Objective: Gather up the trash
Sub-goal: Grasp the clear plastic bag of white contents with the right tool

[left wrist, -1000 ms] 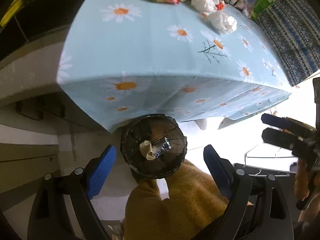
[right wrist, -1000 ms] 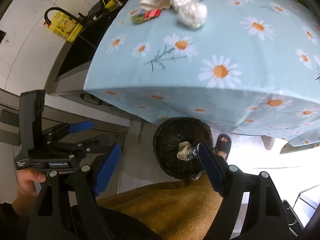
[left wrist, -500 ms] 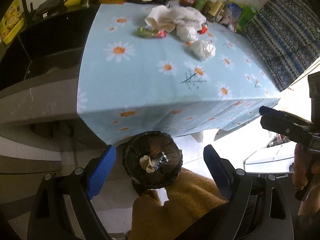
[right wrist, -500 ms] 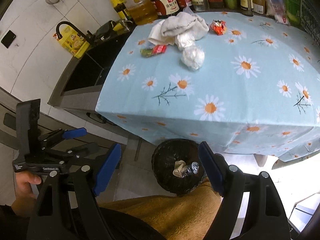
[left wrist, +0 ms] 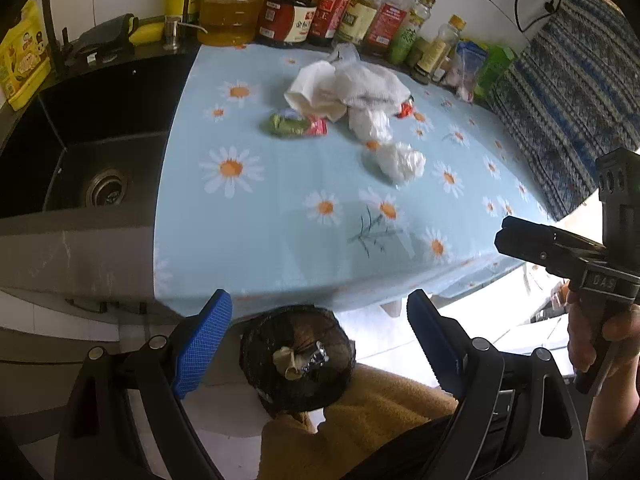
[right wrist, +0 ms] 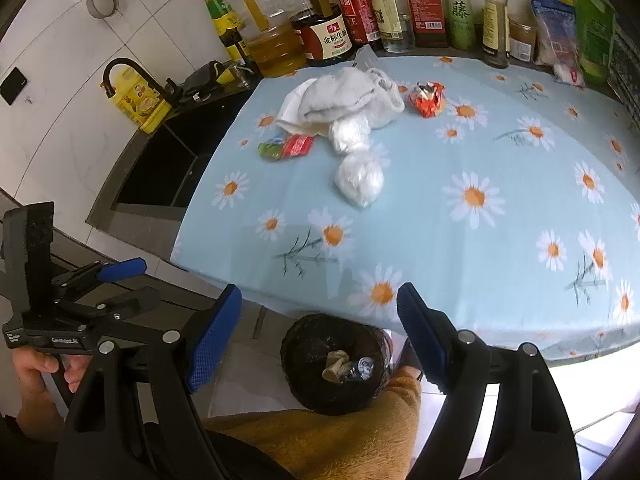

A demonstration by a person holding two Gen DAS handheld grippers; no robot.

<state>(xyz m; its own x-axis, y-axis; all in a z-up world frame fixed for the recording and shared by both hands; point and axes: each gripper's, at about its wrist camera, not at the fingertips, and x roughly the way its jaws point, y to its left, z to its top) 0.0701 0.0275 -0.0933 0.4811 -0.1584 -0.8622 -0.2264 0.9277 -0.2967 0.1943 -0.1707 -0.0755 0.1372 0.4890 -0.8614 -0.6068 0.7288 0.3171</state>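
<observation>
A black mesh bin [left wrist: 298,358] stands on the floor below the table's front edge, with a paper wad and a shiny wrapper inside; it also shows in the right wrist view [right wrist: 334,362]. On the daisy tablecloth [right wrist: 460,240] lie a crumpled clear bag [right wrist: 359,178], a second clear bag [right wrist: 349,134], a green-and-red wrapper [right wrist: 285,147], a red-orange wrapper [right wrist: 427,98] and a white cloth [right wrist: 348,96]. My left gripper [left wrist: 318,336] is open and empty above the bin. My right gripper [right wrist: 320,322] is open and empty beside it.
Several oil and sauce bottles [right wrist: 332,28] and snack packets [right wrist: 560,36] line the back of the table. A black sink [left wrist: 92,152] lies to the left. A patterned blue fabric [left wrist: 568,92] hangs at the right.
Both grippers have risen and tilted up from the bin, so the tabletop and its trash have come fully into view. Both stay open and empty.
</observation>
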